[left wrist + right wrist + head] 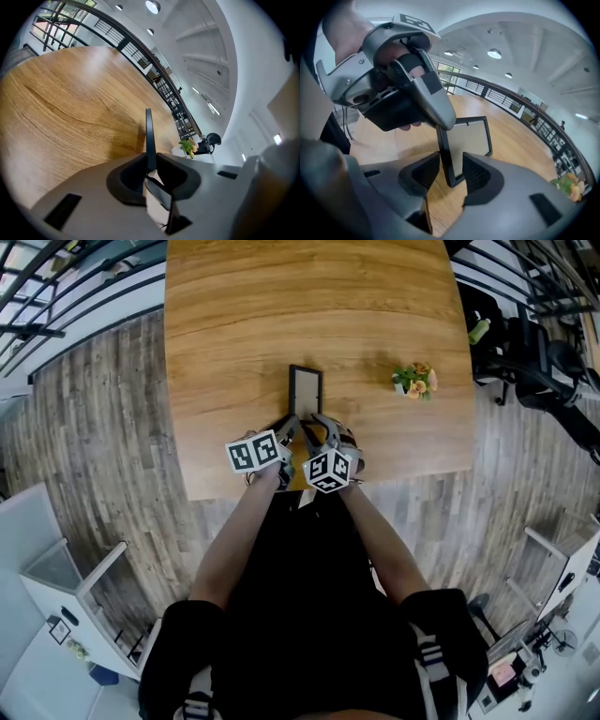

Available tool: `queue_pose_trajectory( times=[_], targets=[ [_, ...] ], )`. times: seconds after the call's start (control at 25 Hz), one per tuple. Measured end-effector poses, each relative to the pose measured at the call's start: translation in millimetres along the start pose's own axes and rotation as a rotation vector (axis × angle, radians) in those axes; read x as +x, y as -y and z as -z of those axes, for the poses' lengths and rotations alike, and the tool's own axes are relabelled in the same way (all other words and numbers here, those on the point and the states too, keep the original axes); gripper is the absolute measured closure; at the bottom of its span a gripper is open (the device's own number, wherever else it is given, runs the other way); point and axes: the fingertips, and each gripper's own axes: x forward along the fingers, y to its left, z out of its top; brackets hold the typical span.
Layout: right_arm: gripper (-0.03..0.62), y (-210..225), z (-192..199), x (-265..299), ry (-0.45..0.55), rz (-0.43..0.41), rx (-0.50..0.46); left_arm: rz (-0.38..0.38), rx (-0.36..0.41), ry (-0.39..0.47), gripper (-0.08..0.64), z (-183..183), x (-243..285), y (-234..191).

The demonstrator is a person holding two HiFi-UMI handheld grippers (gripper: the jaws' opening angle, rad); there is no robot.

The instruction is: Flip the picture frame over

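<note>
The black picture frame [306, 393] is on the wooden table [281, 306], just beyond both grippers. In the left gripper view the frame [148, 131] shows edge-on, rising from between the jaws, and my left gripper [150, 161] is shut on its near edge. In the right gripper view the frame [468, 138] turns a pale panel toward the camera. Its lower near corner sits between the jaws of my right gripper [451, 171], which is open with gaps on both sides. The left gripper [292, 427] and the right gripper [323, 426] are side by side at the table's near edge.
A small potted plant [414, 381] with orange flowers stands on the table to the right of the frame. A black chair [534, 352] is past the table's right side. White furniture [66, 596] stands on the floor at lower left.
</note>
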Motion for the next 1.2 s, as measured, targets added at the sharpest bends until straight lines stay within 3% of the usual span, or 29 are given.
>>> queue_pose_trajectory(
  times=[0.2, 0.28, 0.68, 0.76, 0.92, 1.2],
  targets=[
    [0.428, 2.6, -4.0, 5.3, -0.007, 0.015, -0.044, 0.025, -0.085, 0.035, 0.479, -3.2, -1.2, 5.1],
    [0.457, 5.9, -7.7, 3.7, 0.001, 0.033, -0.067, 0.033, -0.094, 0.048, 0.479, -6.4, -3.3, 7.4],
    [0.515, 18.0, -21.8, -8.4, 0.075, 0.044, -0.031, 0.199, -0.032, 0.086, 0.454, -22.2, -8.7, 37.6],
    [0.517, 24.2, -25.2, -12.5, 0.102, 0.037, 0.053, 0.239, -0.008, 0.108, 0.449, -27.0, -13.4, 44.6],
    [0.517, 39.6, -27.6, -18.7, 0.151, 0.026, 0.310, 0.252, 0.038, 0.179, 0.428, -35.5, -22.9, 42.9],
    [0.517, 60.6, -26.8, -23.0, 0.276, -0.029, 0.716, 0.197, 0.012, 0.136, 0.428, -19.2, -13.8, 20.6]
  ],
)
